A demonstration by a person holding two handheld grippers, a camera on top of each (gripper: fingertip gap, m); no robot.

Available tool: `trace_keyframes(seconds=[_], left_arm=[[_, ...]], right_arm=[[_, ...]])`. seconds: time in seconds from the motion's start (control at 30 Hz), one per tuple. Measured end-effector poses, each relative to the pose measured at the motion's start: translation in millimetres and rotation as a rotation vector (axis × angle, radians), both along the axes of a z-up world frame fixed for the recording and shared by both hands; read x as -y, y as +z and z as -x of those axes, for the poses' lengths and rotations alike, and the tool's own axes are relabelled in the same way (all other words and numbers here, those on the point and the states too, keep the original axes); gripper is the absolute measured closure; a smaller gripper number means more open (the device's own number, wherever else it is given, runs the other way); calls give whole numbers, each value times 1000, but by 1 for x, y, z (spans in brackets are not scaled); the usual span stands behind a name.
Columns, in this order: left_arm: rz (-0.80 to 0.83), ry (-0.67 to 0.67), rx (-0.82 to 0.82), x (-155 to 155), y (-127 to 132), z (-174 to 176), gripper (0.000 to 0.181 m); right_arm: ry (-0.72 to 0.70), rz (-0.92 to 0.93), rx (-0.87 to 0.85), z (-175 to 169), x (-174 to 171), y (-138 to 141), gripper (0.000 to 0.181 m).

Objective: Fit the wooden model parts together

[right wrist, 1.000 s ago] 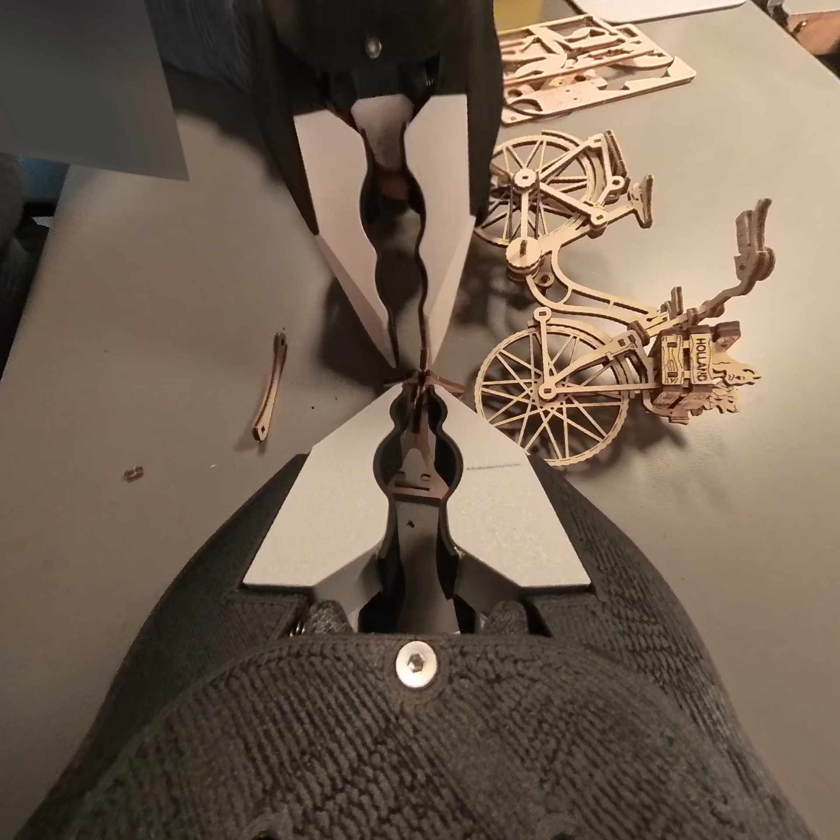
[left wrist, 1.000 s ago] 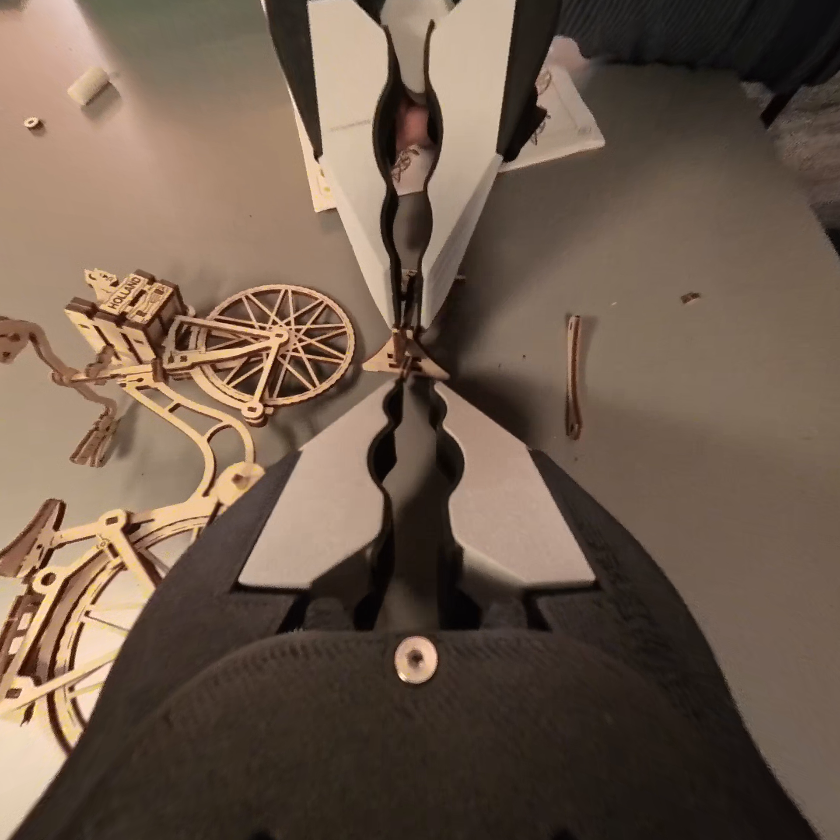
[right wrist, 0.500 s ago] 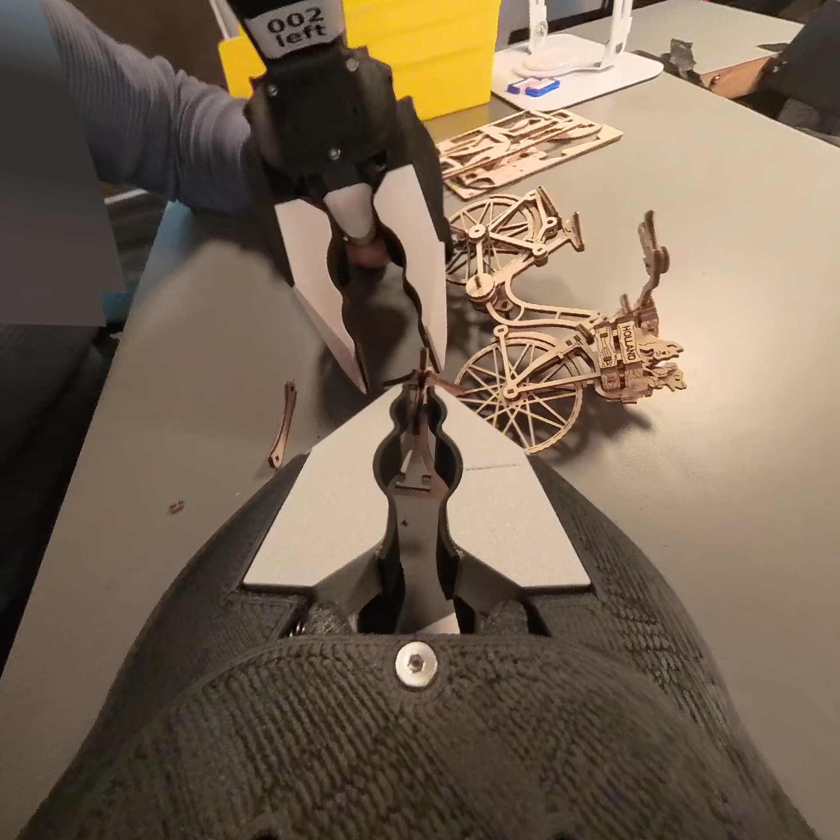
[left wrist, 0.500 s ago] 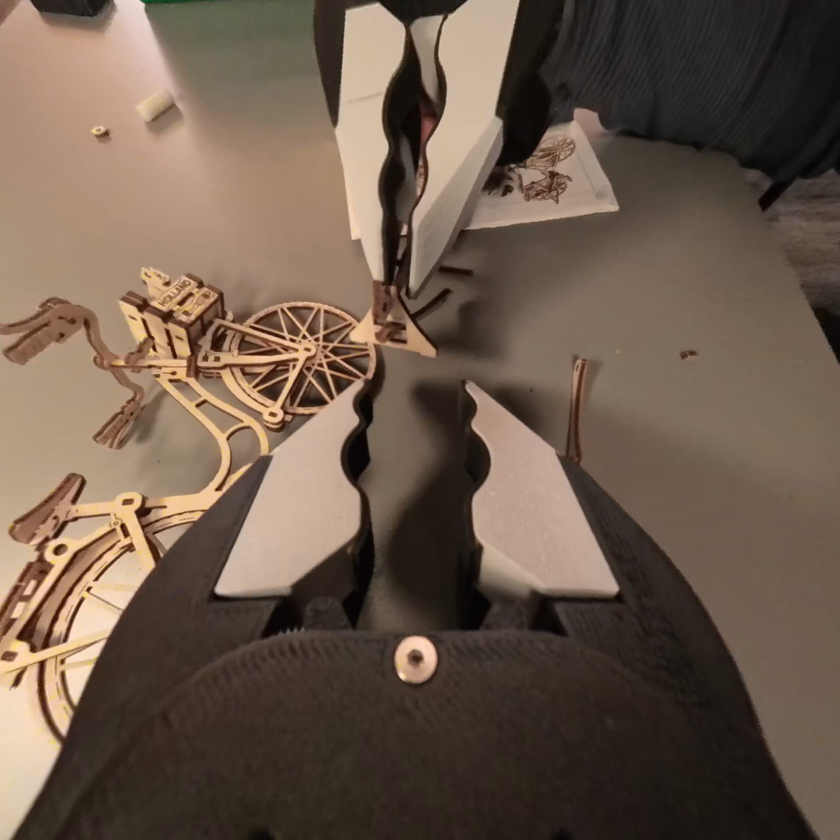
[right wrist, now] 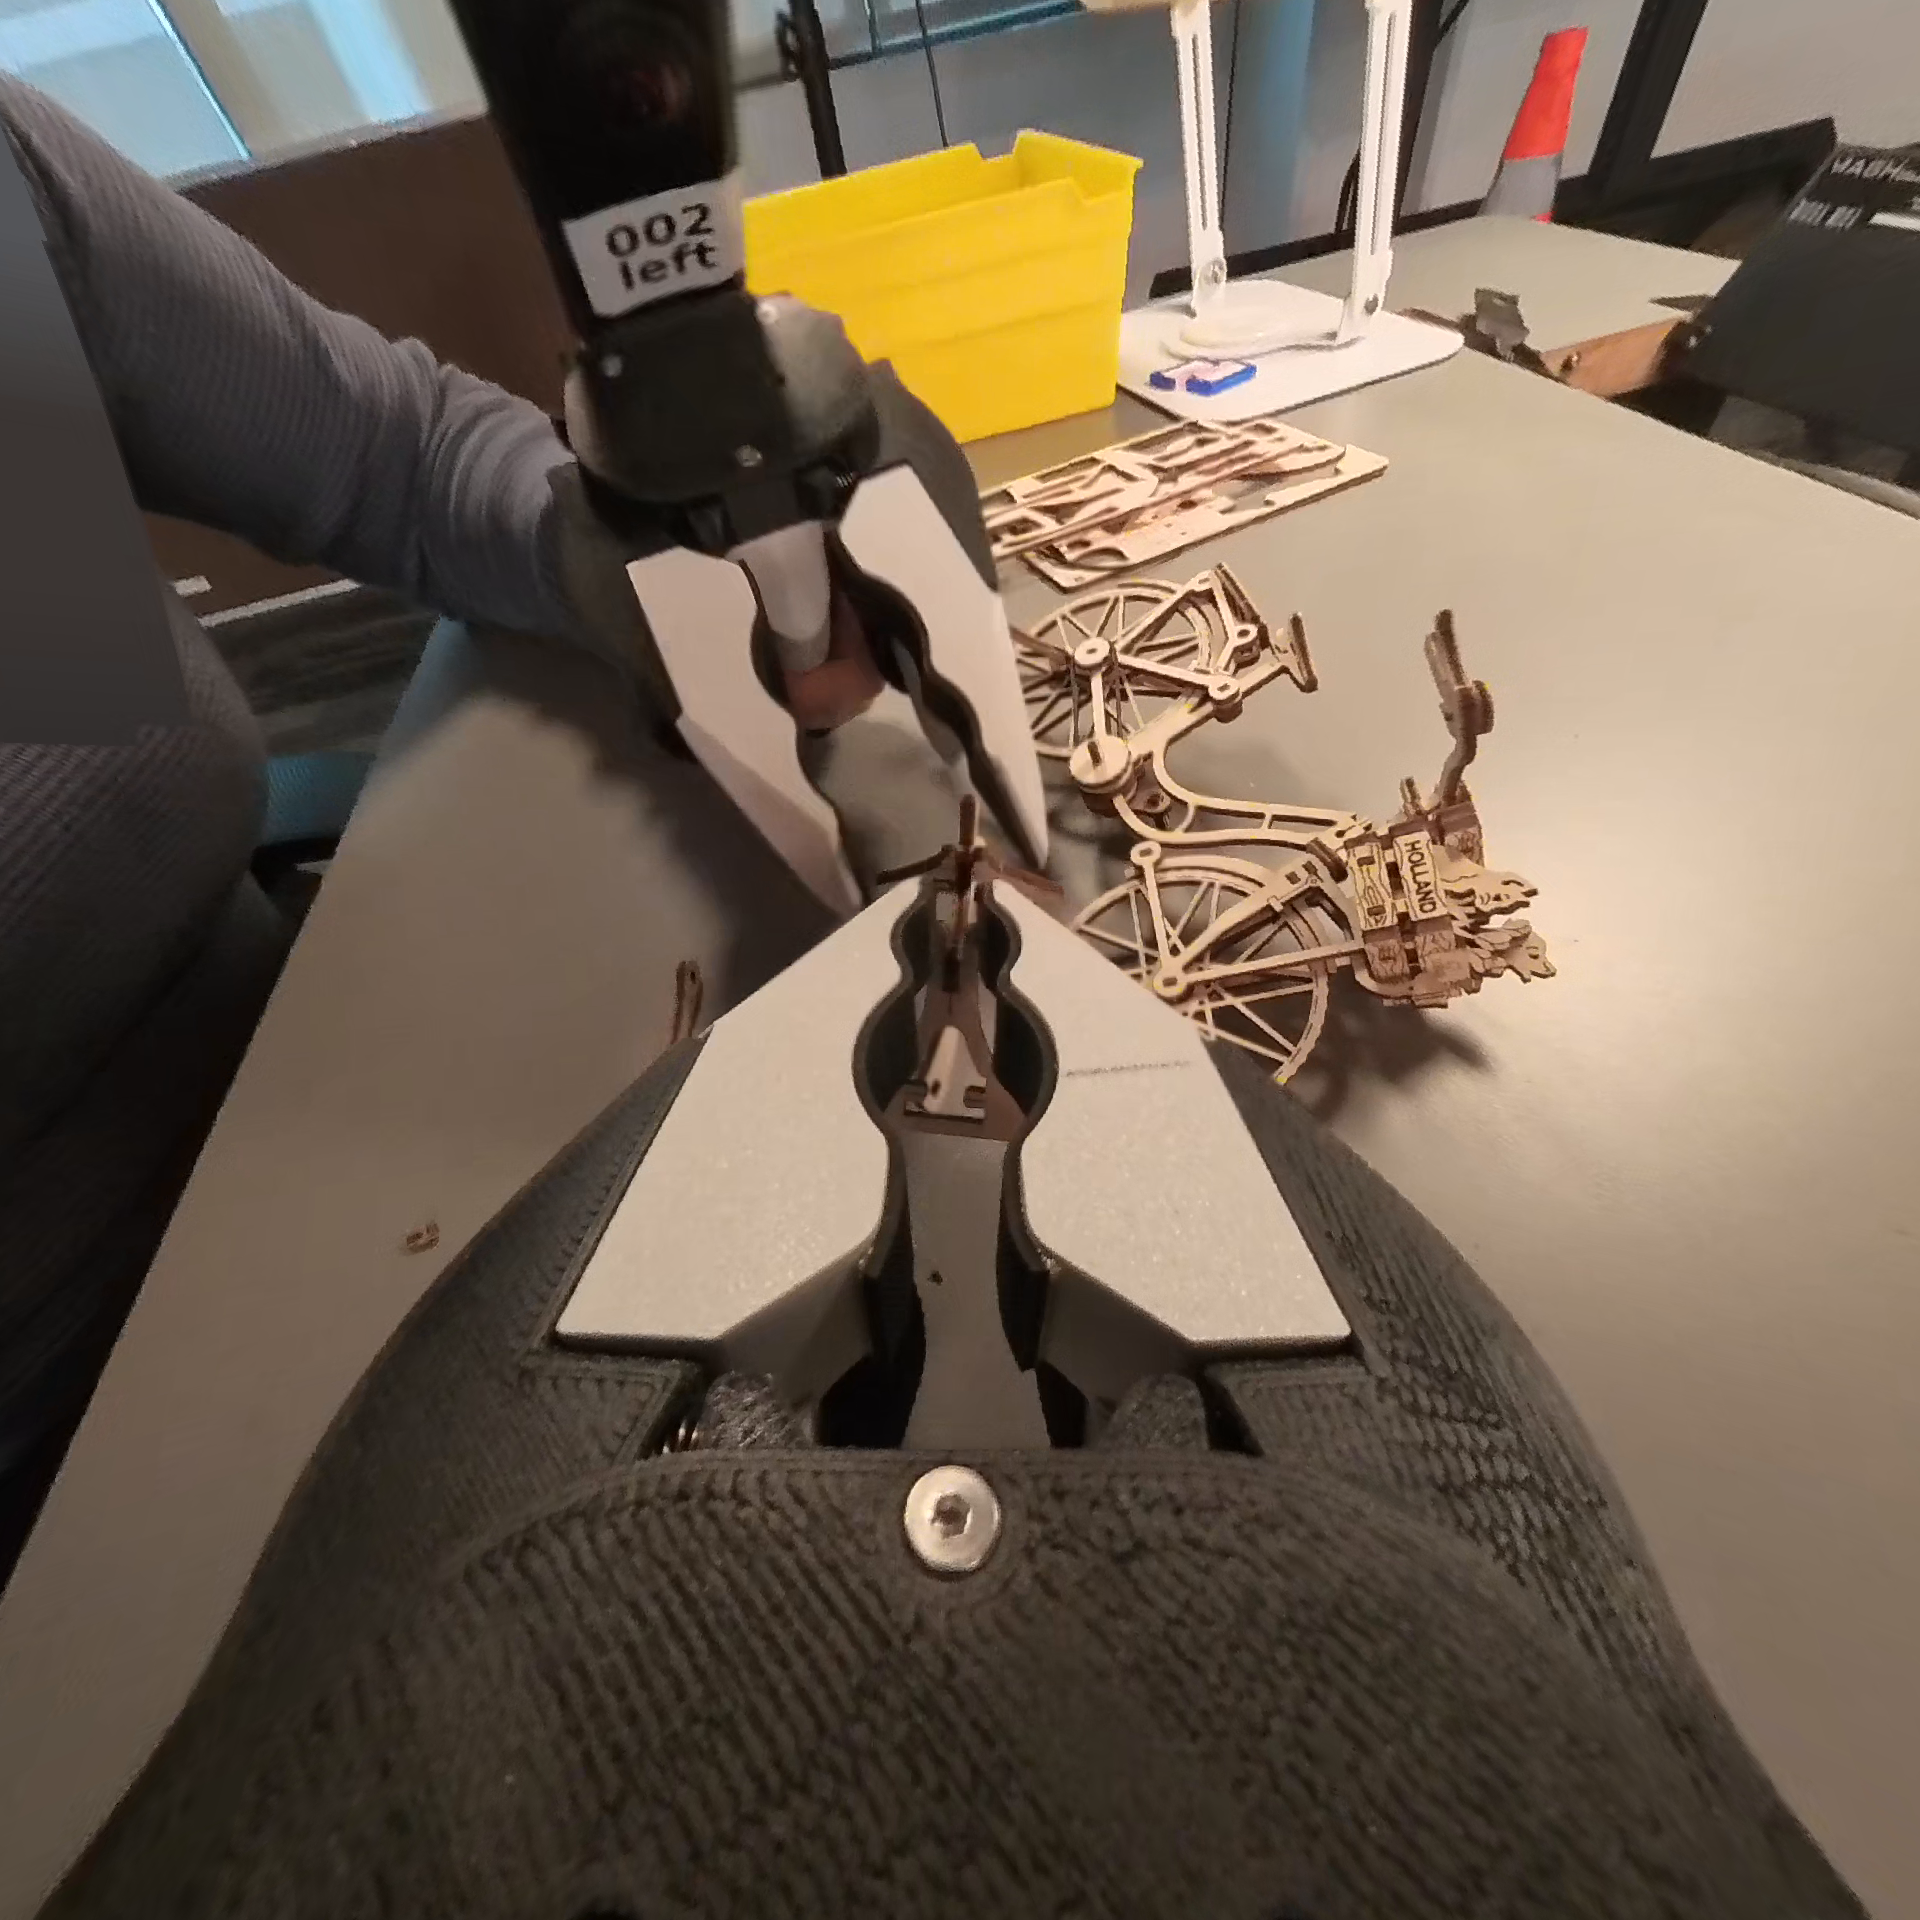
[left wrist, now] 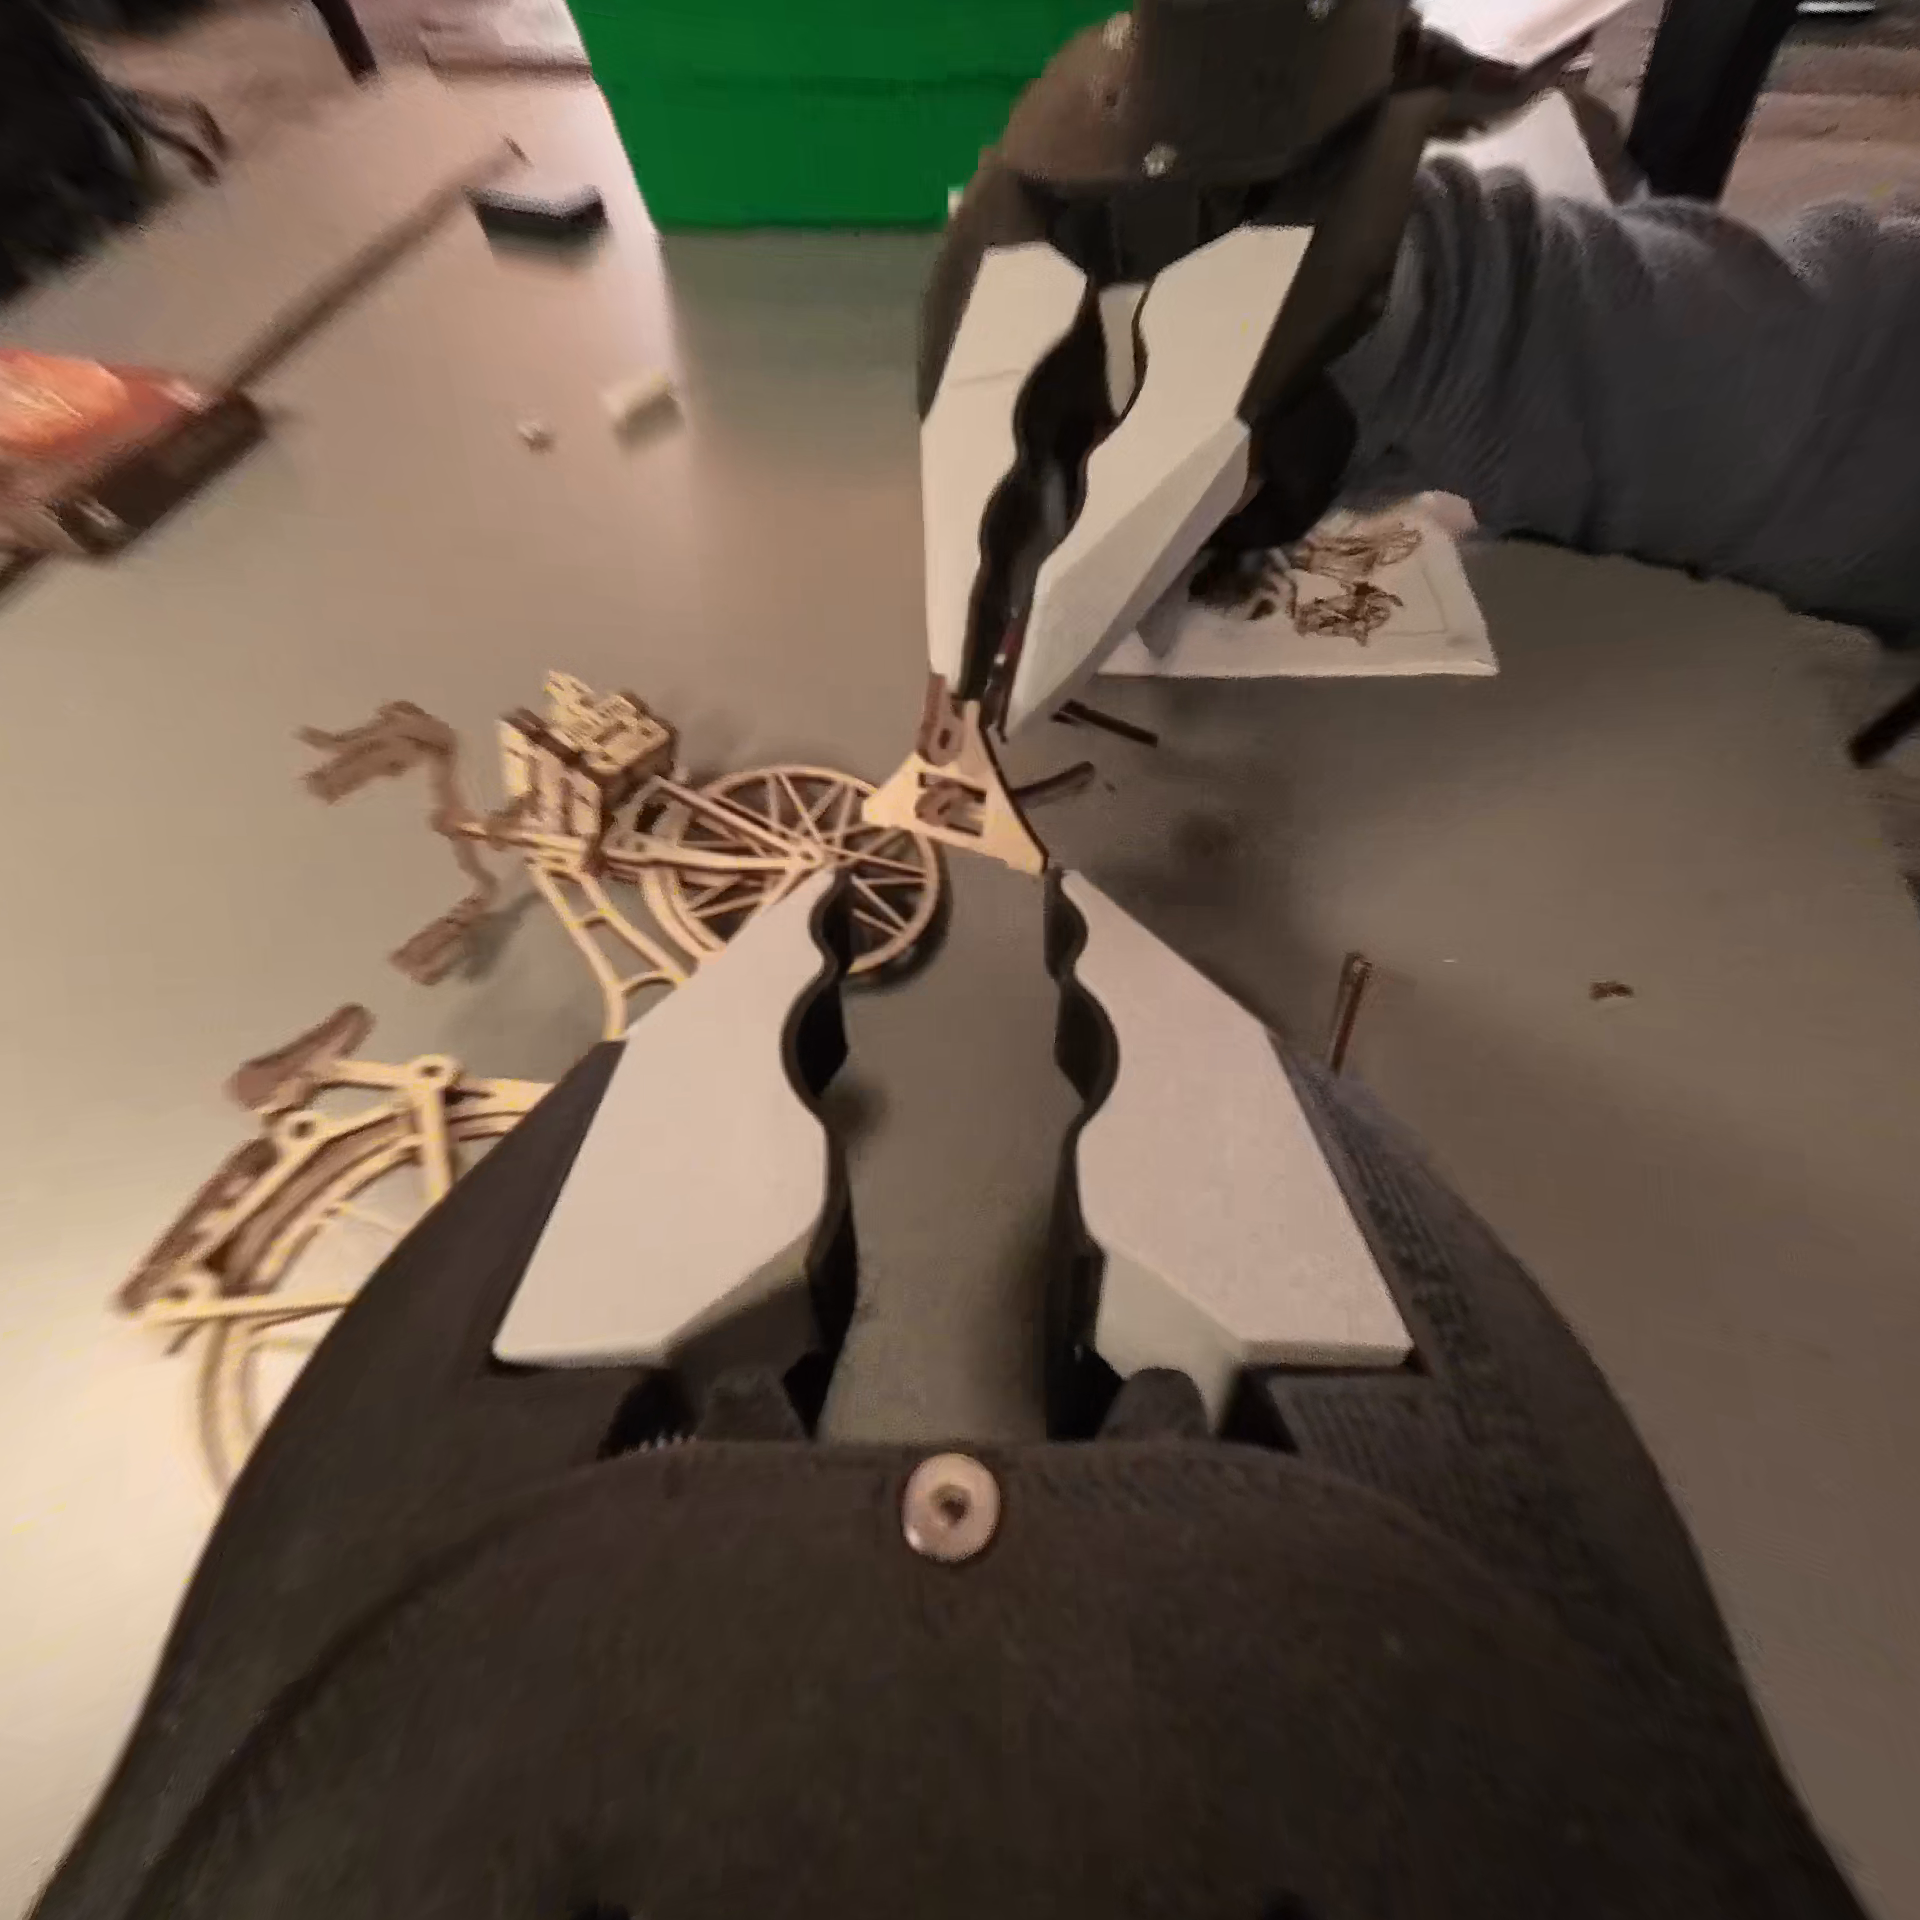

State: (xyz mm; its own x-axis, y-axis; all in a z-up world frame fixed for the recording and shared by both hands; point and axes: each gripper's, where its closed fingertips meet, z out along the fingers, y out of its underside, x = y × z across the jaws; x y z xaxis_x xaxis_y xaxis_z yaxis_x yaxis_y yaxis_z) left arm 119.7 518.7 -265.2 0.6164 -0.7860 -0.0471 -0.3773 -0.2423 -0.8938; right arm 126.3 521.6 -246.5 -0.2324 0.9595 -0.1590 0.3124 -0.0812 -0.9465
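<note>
My right gripper is shut on a small triangular wooden part, which sticks out past its tips. In the left wrist view the right gripper comes down from the top and holds this part above the grey table. My left gripper is open and empty, with its tips just below the part. It also shows in the right wrist view, facing mine. The wooden bicycle model lies on its side to the left, and it shows to the right in the right wrist view.
A thin wooden strip and a picture sheet lie on the table. A green bin stands at the back. The right wrist view shows wooden part sheets, a yellow bin and a white stand. Grey sleeves reach in.
My left gripper has opened and let go of the small part. The right gripper still holds it. Both grippers have lifted and tilted up from the table.
</note>
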Motion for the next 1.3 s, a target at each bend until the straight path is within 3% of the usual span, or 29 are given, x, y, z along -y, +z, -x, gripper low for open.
trace_keyframes(seconds=[0.13, 0.2, 0.6, 1.1, 1.3], left_arm=[[-133, -14, 66, 12, 20, -3, 149], [-137, -16, 48, 15, 17, -8, 141], [-25, -66, 38, 24, -2, -21, 138], [-143, -5, 37, 15, 11, -12, 140], [-94, -70, 22, 22, 3, -21, 136]], right_arm=[[4, 32, -19, -1, 0, 4, 177], [10, 29, -16, -1, 1, 3, 176], [16, 26, -14, 0, 4, 3, 176], [17, 50, -10, 0, 3, 2, 177], [19, 50, -9, 0, 3, 2, 176]])
